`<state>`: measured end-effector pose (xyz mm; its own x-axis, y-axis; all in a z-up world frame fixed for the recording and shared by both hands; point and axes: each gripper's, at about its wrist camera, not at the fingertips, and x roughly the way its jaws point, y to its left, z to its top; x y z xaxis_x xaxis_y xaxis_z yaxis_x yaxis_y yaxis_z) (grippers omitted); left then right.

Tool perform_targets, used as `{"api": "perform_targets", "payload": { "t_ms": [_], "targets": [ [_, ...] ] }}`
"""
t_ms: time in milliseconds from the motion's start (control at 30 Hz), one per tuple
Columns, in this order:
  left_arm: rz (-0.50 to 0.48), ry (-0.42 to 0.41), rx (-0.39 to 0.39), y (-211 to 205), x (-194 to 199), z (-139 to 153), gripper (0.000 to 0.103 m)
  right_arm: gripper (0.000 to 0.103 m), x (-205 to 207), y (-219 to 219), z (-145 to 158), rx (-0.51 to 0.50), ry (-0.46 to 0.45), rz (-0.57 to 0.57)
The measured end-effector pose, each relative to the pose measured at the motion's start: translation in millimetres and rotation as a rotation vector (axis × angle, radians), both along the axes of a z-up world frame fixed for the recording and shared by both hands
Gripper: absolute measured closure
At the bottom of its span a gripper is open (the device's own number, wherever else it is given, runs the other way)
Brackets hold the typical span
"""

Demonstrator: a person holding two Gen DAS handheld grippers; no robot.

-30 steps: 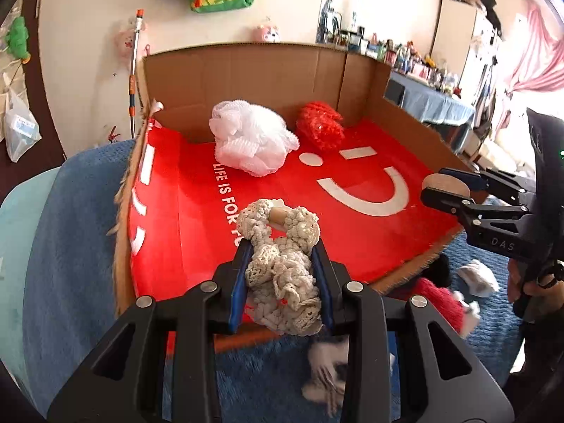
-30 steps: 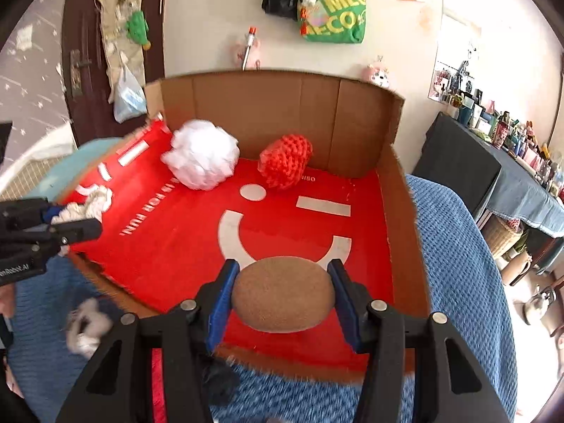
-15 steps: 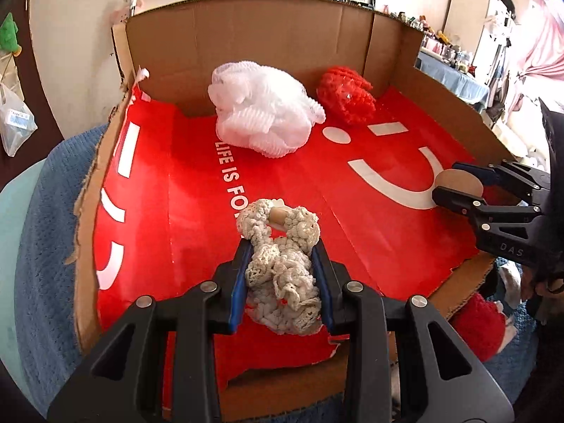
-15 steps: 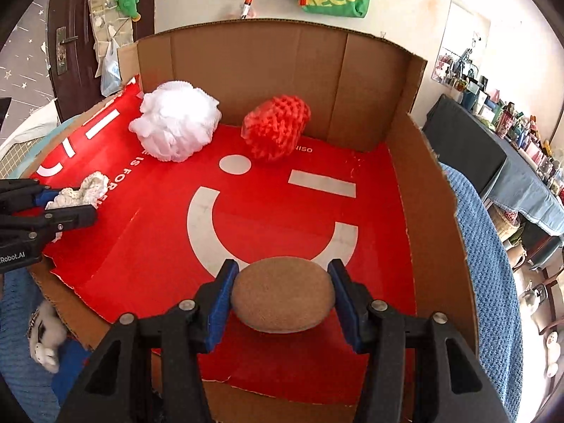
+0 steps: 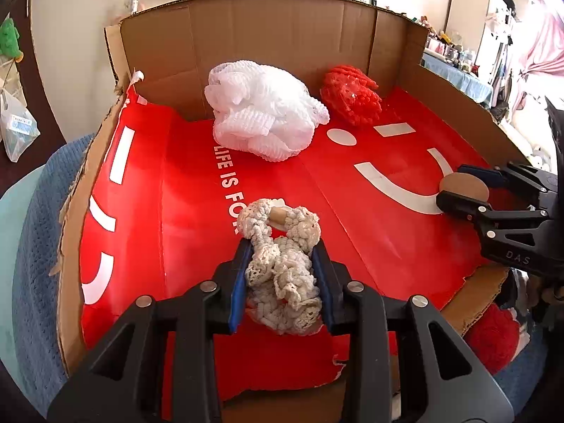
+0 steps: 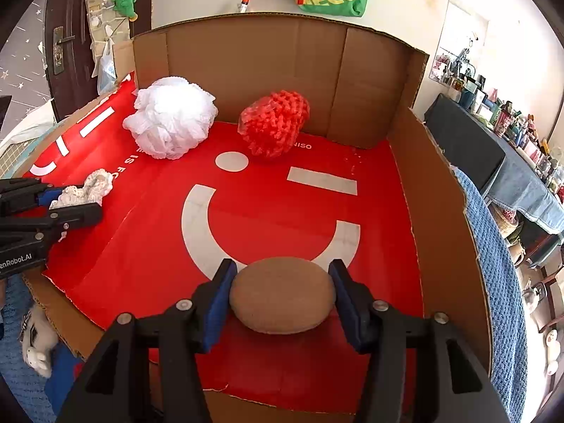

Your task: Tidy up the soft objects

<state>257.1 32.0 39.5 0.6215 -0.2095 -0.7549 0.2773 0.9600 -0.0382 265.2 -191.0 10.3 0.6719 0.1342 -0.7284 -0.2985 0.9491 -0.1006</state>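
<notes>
My left gripper is clamped on a cream crocheted bundle, its jaws pressed against both sides of the yarn, and the bundle's looped end pokes out ahead of the fingertips over the red floor of the cardboard box. My right gripper holds a brown round pad, jaws closed against its two edges, with the pad hanging just above the white smile printed on the box floor.

Ahead of the left jaws, near the back wall, sits a white mesh puff, and just beside it to the right lies a red knitted ball; seen from the right wrist, those two lie well ahead of the jaws and to their left. I judge these two already put away.

What is left, as I read it: both carried pieces must be released inside the box. Neither looks set down yet. Outside the box, below and right of the left jaws, a red fluffy item lies on the blue blanket, and a small white plush toy shows below and left of the right jaws. I reckon those are waiting too, so the sorting is roughly half done.
</notes>
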Motion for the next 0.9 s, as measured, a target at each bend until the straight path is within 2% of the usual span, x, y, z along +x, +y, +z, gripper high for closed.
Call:
{"api": "perform_targets", "payload": {
  "t_ms": [400, 567, 733, 900],
  "targets": [
    [-0.004, -0.013, -0.002, 1, -2, 0, 0.070, 0.045, -1, 0, 0, -0.002, -0.005, -0.003],
    [-0.009, -0.031, -0.009, 1, -5, 2, 0.053, 0.044, -1, 0, 1, -0.005, -0.010, -0.006],
    [-0.009, -0.045, -0.014, 1, -7, 5, 0.050, 0.038, -1, 1, 2, -0.009, -0.014, -0.009],
    [-0.014, -0.069, -0.019, 0, -11, 9, 0.042, 0.034, -3, 2, 4, -0.008, -0.023, -0.005]
  ]
}}
